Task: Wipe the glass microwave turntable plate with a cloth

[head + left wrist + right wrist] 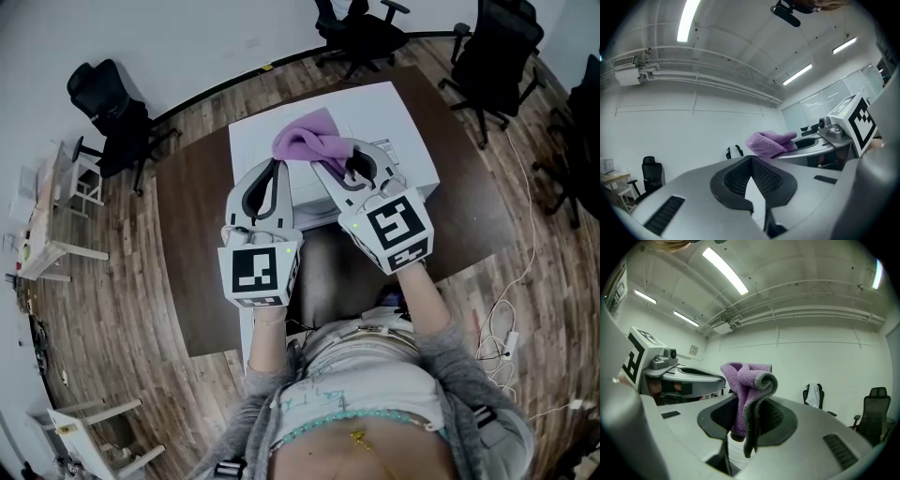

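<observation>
Office room with a wood floor and black chairs (112, 112) around a brown counter (197, 216) that carries a white box (375, 112). My right claw (747, 416) pinches the bunched purple cloth (747, 385) above that box. Just beside it, my left claw (751, 161) has its tips together on nothing.

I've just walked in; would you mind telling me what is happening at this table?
A person holds a pair of tongs in each hand above a white table. The right tongs are clamped on a bunched purple terry cloth, which sticks out past their tips. The left tongs are shut with nothing between them. The glass turntable plate cannot be made out in any view, so no wiping is under way at this moment.
</observation>
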`<state>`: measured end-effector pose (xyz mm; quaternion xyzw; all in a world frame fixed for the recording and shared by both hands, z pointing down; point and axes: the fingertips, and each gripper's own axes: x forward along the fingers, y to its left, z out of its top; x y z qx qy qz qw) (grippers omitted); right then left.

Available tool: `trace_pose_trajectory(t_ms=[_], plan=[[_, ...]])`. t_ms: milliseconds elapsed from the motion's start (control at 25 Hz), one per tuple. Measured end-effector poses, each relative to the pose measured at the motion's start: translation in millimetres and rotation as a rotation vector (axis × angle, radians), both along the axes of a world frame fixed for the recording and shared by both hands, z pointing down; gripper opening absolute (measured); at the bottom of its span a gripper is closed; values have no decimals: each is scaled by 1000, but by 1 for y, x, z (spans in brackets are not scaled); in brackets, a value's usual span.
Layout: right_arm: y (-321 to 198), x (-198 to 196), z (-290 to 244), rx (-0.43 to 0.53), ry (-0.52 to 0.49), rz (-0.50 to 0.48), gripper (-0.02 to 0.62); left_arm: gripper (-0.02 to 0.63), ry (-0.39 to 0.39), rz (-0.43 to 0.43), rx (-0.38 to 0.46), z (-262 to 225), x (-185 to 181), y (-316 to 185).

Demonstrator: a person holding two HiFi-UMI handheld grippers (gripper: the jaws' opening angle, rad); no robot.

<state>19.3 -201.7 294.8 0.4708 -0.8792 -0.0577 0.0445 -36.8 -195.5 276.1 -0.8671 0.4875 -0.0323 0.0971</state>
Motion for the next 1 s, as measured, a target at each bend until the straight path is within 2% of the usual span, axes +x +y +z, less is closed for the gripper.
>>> trace_pose_trajectory(t_ms=[1000], plan=[[13,18,0,6,9,4,117,11,-8,-4,5,-2,16,11]])
